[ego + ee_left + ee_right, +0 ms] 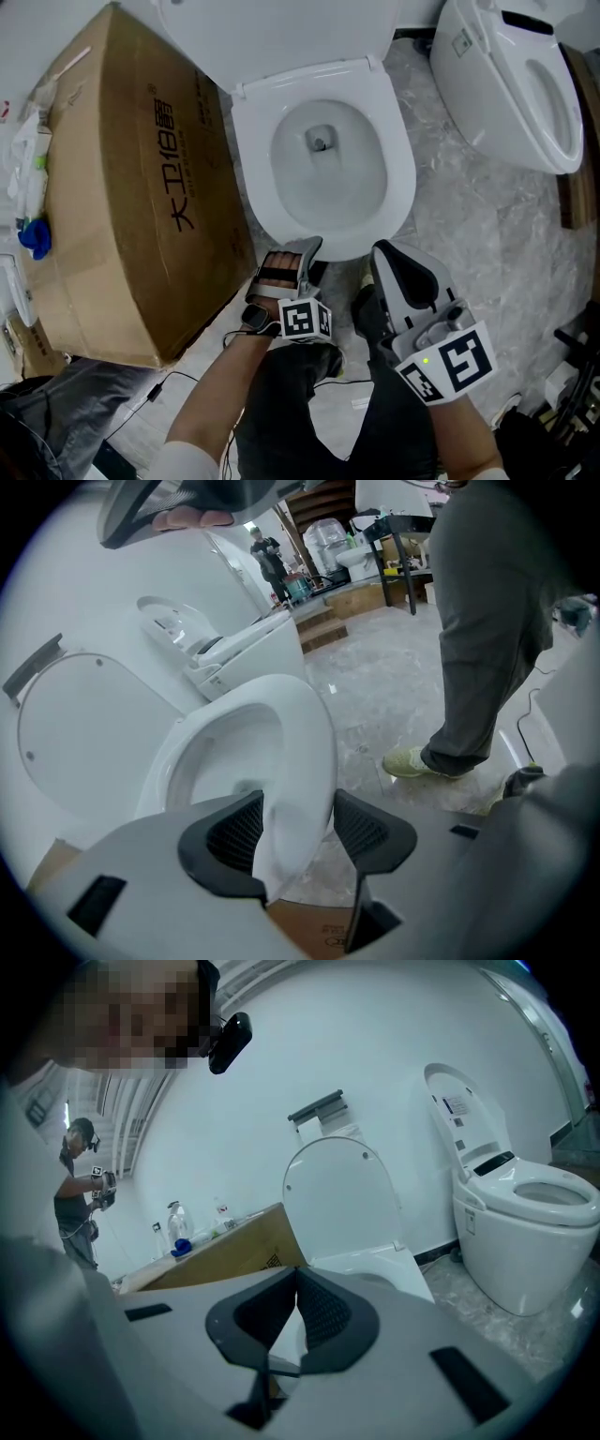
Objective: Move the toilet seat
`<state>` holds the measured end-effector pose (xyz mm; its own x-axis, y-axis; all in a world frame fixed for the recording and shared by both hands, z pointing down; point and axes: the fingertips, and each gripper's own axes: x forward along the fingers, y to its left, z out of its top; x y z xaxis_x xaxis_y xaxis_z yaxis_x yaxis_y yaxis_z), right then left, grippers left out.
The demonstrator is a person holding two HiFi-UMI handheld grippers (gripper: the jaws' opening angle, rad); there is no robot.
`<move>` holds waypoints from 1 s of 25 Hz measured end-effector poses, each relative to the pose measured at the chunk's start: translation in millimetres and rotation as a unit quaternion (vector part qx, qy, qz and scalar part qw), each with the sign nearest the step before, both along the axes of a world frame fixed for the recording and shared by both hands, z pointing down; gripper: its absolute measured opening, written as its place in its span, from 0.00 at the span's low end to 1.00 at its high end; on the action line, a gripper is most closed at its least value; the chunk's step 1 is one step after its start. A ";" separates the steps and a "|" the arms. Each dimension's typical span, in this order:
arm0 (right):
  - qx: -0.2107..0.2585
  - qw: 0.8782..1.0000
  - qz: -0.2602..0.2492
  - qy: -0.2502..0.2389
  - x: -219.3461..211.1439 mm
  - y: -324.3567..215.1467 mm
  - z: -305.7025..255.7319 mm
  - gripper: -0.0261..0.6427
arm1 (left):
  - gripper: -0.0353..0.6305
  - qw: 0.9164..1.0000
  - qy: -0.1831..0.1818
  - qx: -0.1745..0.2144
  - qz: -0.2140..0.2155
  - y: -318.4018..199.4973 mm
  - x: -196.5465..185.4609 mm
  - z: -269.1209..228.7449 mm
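The stiff, slick toilet seat (pixel 398 178) should lift by its front rim, straddled by the released left hand-held gripper (pixel 298 829); the right hand-held gripper (pixel 292 1312) is clenched, empty.

The head view looks steeply down from overhead. The white oval toilet seat (pixel 398 178) lies at upper centre, a large brown cardboard box (pixel 141 187) at left and a second white ceramic toilet (pixel 511 80) at upper right. The left tool (pixel 302 255) and right tool (pixel 392 262) show at lower centre. The left gripper view sits low and very close, facing along the seat (pixel 305 752) toward its raised white lid (pixel 84 733) at left. The right gripper view, low and farther back, faces level toward the wall. It shares the lid (pixel 342 1194), box (pixel 234 1246) and second toilet (pixel 516 1213) with the head view.
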<state>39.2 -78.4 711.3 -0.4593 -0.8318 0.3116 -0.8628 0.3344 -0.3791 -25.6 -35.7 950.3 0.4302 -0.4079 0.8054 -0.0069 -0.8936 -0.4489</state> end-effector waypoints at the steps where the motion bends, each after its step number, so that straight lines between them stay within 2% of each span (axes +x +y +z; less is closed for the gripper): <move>1: 0.000 1.000 0.000 0.000 0.2 0.5 -2.1 0.06 | 0.39 1.000 0.003 -0.002 -0.002 0.2 0.2 -4.2; 8: 0.002 1.000 0.002 0.001 -0.2 1.2 -39.9 0.06 | 0.41 1.000 0.019 -0.012 -0.007 -2.1 -2.9 -49.0; 16: 0.011 1.000 0.007 0.009 6.3 -0.4 -116.7 0.06 | 0.41 0.997 0.062 -0.022 -0.030 -20.9 -5.2 -143.1; 25: 0.030 0.999 0.001 0.019 12.2 -20.4 -199.7 0.06 | 0.41 0.993 0.095 -0.008 -0.065 -73.1 -6.8 -248.4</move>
<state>51.4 -98.8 511.5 -0.4458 -0.8507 0.2785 -0.8771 0.3531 -0.3255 -32.4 -108.8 701.9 0.5197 -0.4573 0.7217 -0.2054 -0.8868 -0.4139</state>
